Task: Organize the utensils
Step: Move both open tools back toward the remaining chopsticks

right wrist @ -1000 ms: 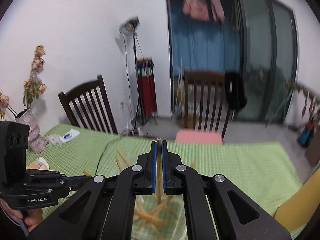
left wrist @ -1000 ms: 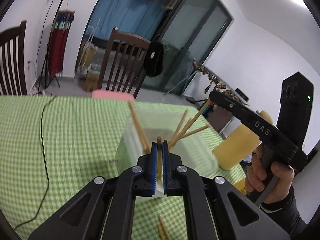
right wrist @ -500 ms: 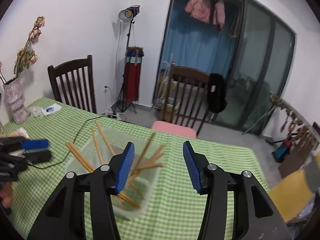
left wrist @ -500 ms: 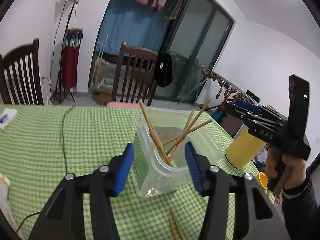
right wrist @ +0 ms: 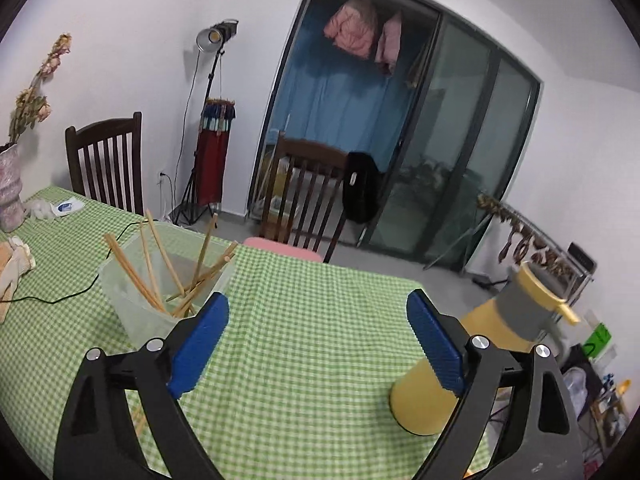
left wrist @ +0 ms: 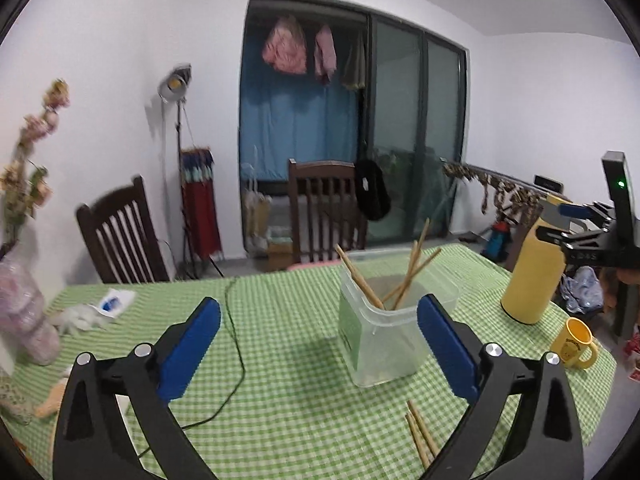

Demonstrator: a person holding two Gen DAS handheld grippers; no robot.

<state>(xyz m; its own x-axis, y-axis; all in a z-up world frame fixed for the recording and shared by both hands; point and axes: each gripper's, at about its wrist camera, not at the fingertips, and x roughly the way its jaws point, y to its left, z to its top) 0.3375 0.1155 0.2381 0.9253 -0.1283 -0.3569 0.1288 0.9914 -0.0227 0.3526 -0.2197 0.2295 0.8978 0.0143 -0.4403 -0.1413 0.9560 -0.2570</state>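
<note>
Ahead of spread left claw (left wrist: 318,344): container (left wrist: 384,332) holding chopsticks (left wrist: 404,276).

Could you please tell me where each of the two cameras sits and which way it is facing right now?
Left wrist: on the left gripper, above the table's near edge, facing the clear tub of chopsticks; open blue pads, with the right gripper at far right.
Right wrist: on the right gripper, angled across the green checked tablecloth; open pads only.
Both show the tub, the yellow bottle and the chairs.
</note>
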